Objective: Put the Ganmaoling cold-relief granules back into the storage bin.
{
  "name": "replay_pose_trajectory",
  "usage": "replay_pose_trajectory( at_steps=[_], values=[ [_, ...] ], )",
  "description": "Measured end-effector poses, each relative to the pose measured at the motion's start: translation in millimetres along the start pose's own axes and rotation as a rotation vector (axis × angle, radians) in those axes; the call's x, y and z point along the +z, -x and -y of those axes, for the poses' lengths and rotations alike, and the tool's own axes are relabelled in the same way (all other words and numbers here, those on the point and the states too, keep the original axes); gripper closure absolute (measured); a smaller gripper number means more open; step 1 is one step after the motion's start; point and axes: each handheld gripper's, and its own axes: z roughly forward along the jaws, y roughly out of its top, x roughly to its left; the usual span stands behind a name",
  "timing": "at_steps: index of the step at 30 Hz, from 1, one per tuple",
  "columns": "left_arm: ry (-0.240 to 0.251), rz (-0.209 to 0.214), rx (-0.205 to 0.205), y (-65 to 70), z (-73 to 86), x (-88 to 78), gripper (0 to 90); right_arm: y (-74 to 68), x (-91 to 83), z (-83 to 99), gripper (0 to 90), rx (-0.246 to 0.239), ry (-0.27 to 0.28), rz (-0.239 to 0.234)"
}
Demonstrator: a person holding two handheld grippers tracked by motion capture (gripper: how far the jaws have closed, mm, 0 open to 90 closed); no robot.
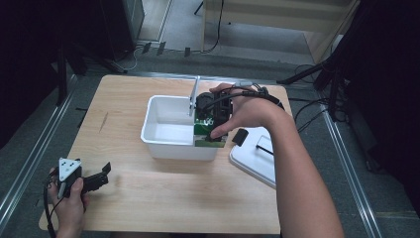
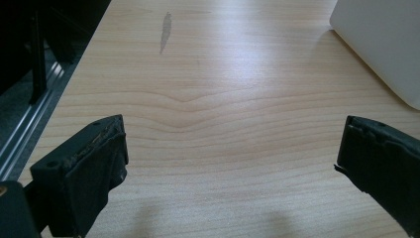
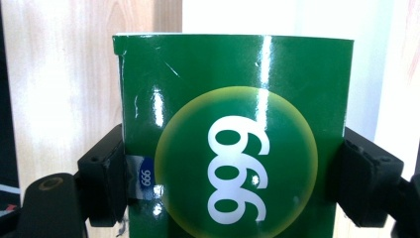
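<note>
A glossy green box (image 3: pixel 233 134) with a yellow-rimmed circle and white figures sits between the jaws of my right gripper (image 3: pixel 233 173), whose pads press on both its sides. From above, that gripper (image 1: pixel 210 126) hangs over the right end of a white plastic bin (image 1: pixel 153 106) with the green box (image 1: pixel 202 130) under the hand. My left gripper (image 1: pixel 101 173) rests low at the table's front left corner, jaws wide apart over bare wood (image 2: pixel 228 148), with nothing between them.
A white lid (image 1: pixel 255 158) lies flat to the right of the bin, at the table's right edge. The bin's corner (image 2: pixel 381 44) shows far off in the left gripper view. The wooden tabletop (image 1: pixel 163 193) has metal rails and cables around it.
</note>
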Motion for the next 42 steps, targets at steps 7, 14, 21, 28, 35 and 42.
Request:
replay_pose_trajectory(
  at_steps=[7, 14, 21, 28, 35, 42],
  values=[
    [-0.002, 0.002, -0.005, -0.3, -0.1, -0.3, 0.0, 12.0, 3.5, -5.1, 16.4, 0.010, 0.000, 0.013],
    [-0.003, 0.006, -0.009, -0.8, 0.0, -0.4, 0.0, 20.7, 13.3, -12.8, 16.4, 0.008, 0.002, 0.010],
    [-0.001, 0.006, -0.009, -1.2, -0.1, -0.4, 0.0, 27.3, 25.5, -15.0, 16.3, 0.001, -0.013, 0.017],
    [0.000, 0.006, -0.010, -1.2, -0.1, -0.3, 0.0, 29.5, 35.7, -12.6, 16.2, 0.006, -0.028, 0.012],
    [0.000, 0.005, -0.008, -1.0, -0.1, -0.4, 0.0, 31.4, 50.3, -5.9, 16.0, 0.015, -0.020, 0.021],
    [0.000, 0.005, -0.008, -0.8, -0.1, -0.2, 0.0, 34.4, 65.1, -0.8, 16.0, 0.001, -0.018, 0.019]
  ],
)
